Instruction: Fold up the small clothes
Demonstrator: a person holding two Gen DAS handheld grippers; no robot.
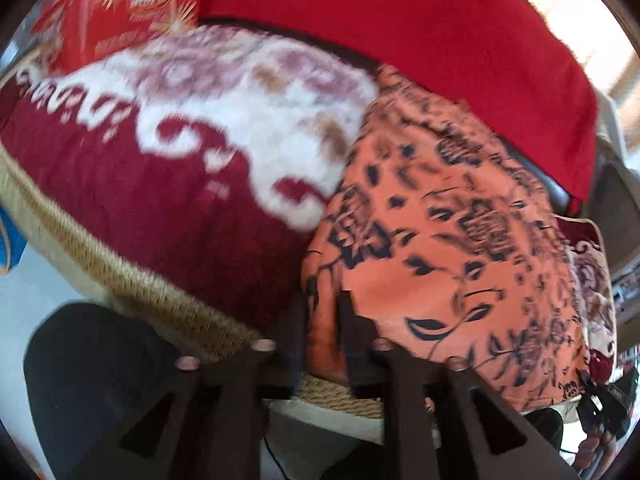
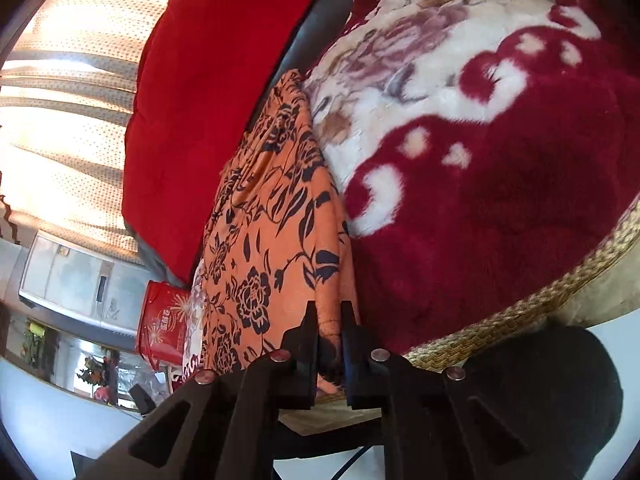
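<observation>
An orange garment with a black flower print (image 1: 448, 240) lies on a dark red and cream floral blanket (image 1: 140, 184). My left gripper (image 1: 324, 312) is shut on a near edge of the garment, cloth pinched between its black fingers (image 1: 352, 328). In the right wrist view the same orange garment (image 2: 272, 232) runs away from me over the blanket (image 2: 500, 200). My right gripper (image 2: 329, 320) is shut on another near edge of it, a fold of cloth squeezed between its fingers (image 2: 306, 332).
A red cushion (image 1: 420, 28) lies behind the garment and also shows in the right wrist view (image 2: 208, 100). A red printed tin (image 2: 164, 336) stands beyond it. The blanket has a woven tan border (image 1: 120, 276) at the near edge. A bright curtain (image 2: 68, 120) hangs behind.
</observation>
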